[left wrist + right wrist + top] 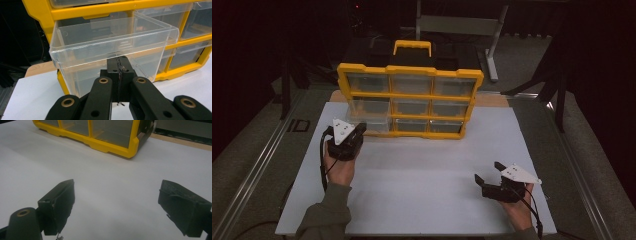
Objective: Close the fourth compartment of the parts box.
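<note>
A clear plastic drawer (110, 47) is seen drawn partway out of the bottom-left slot of a yellow organizer cabinet (410, 95), its front wall standing proud of the yellow frame. In the left gripper view, the front lip of this drawer is pinched at its lower middle by the left gripper (119, 72), whose jaws are brought fully together on the thin tab of clear plastic. In the high view the same left gripper (357, 131) is held at the cabinet's lower left corner, with the person's left hand (339, 167) wrapped behind it. The cabinet is stood upright near the far edge of the white bench (422, 170), with nine clear drawers in three rows and a yellow carrying handle on top. Well apart from the cabinet, at the near right of the bench, the right gripper (488, 172) is held low over the bare surface; its jaws are spread wide and nothing is held between them.
</note>
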The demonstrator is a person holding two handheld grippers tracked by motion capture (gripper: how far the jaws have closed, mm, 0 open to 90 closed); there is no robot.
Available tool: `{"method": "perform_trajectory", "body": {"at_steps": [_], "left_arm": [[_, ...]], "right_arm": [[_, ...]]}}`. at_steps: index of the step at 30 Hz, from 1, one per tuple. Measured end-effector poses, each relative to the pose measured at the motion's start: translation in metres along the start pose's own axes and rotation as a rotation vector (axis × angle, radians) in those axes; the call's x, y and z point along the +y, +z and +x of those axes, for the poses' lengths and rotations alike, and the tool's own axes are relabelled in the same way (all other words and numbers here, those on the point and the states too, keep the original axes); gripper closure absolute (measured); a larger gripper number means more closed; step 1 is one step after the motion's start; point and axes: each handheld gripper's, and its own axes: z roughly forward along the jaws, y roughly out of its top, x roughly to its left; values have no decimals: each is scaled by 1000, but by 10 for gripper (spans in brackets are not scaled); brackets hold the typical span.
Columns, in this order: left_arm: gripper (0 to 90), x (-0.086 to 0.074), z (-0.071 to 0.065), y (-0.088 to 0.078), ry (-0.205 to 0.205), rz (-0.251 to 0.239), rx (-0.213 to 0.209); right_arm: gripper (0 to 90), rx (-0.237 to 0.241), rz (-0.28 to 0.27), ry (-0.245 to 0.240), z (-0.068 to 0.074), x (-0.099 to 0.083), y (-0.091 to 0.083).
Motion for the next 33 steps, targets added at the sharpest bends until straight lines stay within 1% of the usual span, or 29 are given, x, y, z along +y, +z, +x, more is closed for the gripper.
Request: {"method": "perform_trajectory", "body": {"at_steps": [8,14,20,23,33], "left_arm": [[900,4,2,5,-18,2,-5],[900,5,1,6,-13,4,-5],[900,6,2,9,-9,9,5],[900,7,3,12,-14,15,15],[900,9,4,19,-22,23,20]], "right_arm": [[139,1,-1,-2,-2,-1,-1],[139,4,6,-7,-1,-1,0],[138,3,7,-7,-1,-2,0],[138,3,7,-7,-1,-2,0],[139,1,4,-8,-2,-2,0]]}}
